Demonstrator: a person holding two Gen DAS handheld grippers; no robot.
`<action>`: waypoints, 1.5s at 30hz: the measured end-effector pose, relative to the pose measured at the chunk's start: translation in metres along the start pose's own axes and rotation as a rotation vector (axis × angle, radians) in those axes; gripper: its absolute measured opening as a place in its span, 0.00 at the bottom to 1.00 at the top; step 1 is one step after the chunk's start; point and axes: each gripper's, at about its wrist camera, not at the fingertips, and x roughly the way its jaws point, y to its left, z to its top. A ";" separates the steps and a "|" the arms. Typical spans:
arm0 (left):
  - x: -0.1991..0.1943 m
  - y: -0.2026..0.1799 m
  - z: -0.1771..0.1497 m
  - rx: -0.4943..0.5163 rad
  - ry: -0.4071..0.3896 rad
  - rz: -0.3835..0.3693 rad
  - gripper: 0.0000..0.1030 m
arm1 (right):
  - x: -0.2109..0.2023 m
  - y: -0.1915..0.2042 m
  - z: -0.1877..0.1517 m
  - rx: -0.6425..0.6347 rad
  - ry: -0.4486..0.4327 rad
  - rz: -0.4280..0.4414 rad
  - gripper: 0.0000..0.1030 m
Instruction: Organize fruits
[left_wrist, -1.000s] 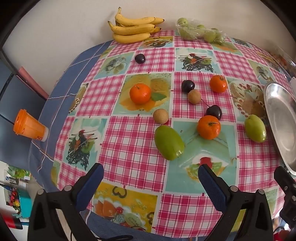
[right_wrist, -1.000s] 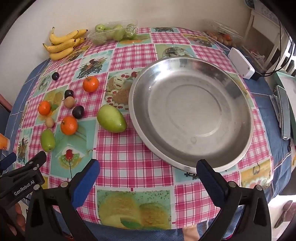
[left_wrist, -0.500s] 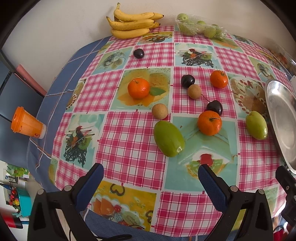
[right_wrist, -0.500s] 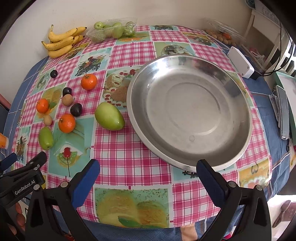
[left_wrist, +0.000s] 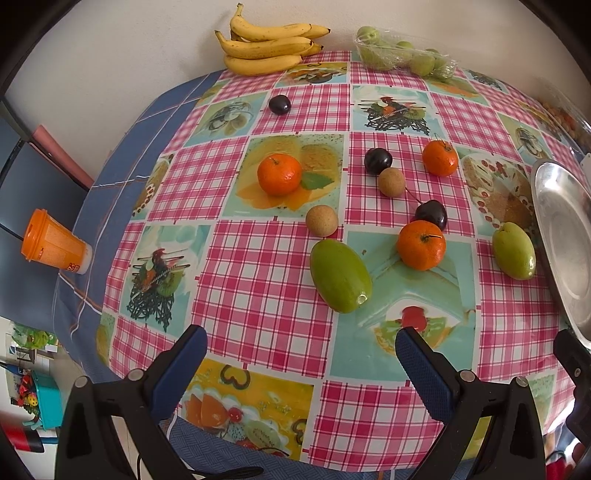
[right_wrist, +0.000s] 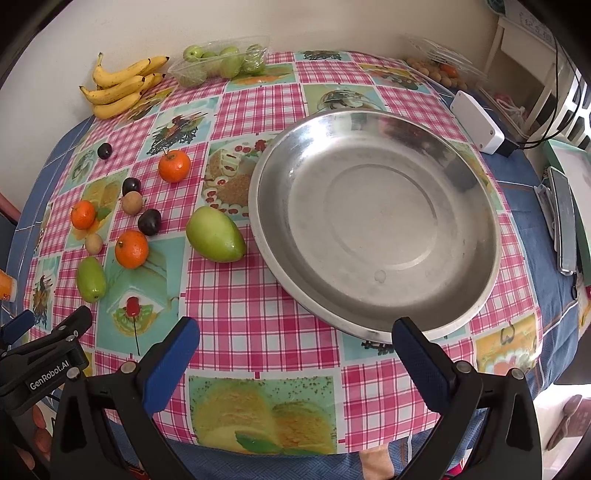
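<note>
CHANGE: table seen slightly nearer in both wrist views than 1 s ago, no fruit moved, task judged unstarted | left gripper (left_wrist: 301, 341): jaws apart, empty | 9 loose fruits left of steel dish (right_wrist: 373, 332), nearest the green mango (right_wrist: 215, 239) | right gripper (right_wrist: 295, 330): jaws apart, empty | OBSTRUCTIONS: none noted | bananas (right_wrist: 120, 86) behind dish, at wall

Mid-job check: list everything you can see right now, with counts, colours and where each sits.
Tangerines: 3, orange, loose on the tablecloth's left half.
Mangoes: 2, green; one lies beside the metal tray.
Dark plums: 3, deep purple, scattered.
Round brown fruits: 2, tan, among the tangerines.
Bananas: one bunch, yellow, far edge.
Bagged green fruits: one pack, far edge.
Metal tray: 1, silver, nothing in it.
Cup: 1, orange, left edge.
White box: 1, right.
Left gripper: open.
Right gripper: open.
</note>
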 end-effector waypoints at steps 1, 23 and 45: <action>0.000 0.000 0.000 0.001 0.000 0.000 1.00 | 0.000 0.000 0.000 0.000 0.001 0.000 1.00; 0.002 0.001 -0.001 0.000 0.006 0.004 1.00 | 0.001 0.001 0.000 0.003 0.006 0.002 1.00; 0.004 0.002 -0.002 0.001 0.009 0.000 1.00 | 0.002 0.001 0.000 0.002 0.009 -0.001 1.00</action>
